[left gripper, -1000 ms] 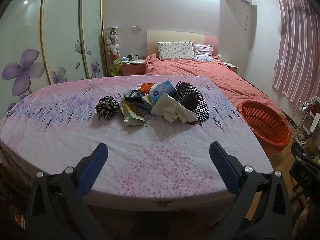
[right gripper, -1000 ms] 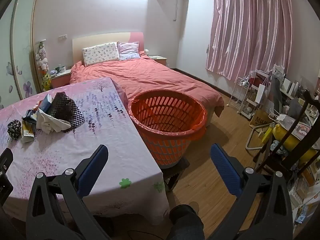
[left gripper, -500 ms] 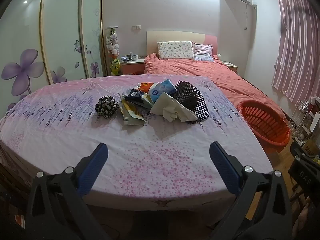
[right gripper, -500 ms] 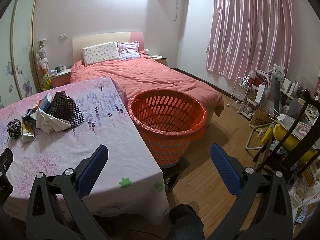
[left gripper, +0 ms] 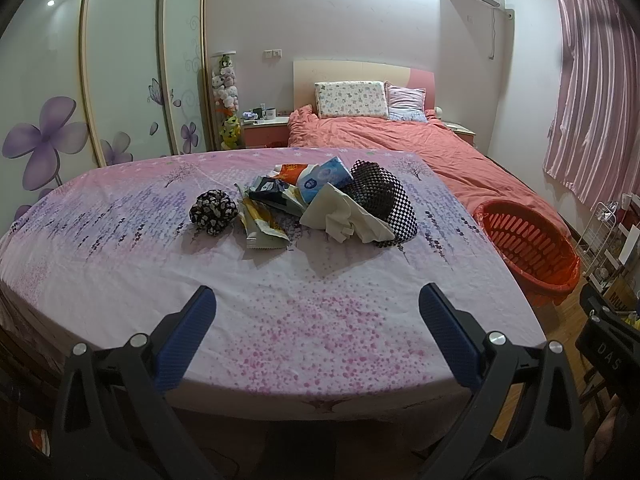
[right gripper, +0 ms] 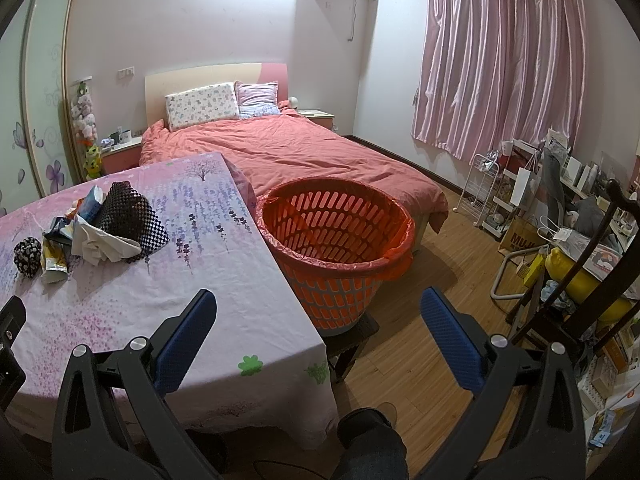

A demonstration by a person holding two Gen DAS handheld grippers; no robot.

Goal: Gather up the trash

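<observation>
A heap of trash lies mid-table on the pink flowered cloth (left gripper: 120, 264): a crumpled white tissue (left gripper: 344, 216), a black mesh bag (left gripper: 380, 192), a blue tissue pack (left gripper: 324, 178), a yellow wrapper (left gripper: 262, 226) and a black-and-white crumpled ball (left gripper: 212, 211). The same heap (right gripper: 100, 236) shows at the left of the right wrist view. An orange basket (right gripper: 334, 248) with a red liner stands on a low stool beside the table's right edge. My left gripper (left gripper: 316, 320) is open over the near table edge. My right gripper (right gripper: 318, 320) is open, facing the basket.
A bed with a coral cover (right gripper: 304, 160) stands behind the table and basket. A wardrobe with flower doors (left gripper: 80, 92) is on the left. A white rack (right gripper: 486, 188), bags and a dark chair (right gripper: 592, 264) crowd the right wall. A person's knee (right gripper: 368, 444) shows below.
The left wrist view has drifted very slightly; the heap sits a touch higher in frame. Both grippers stay open and nothing on the table has moved.
</observation>
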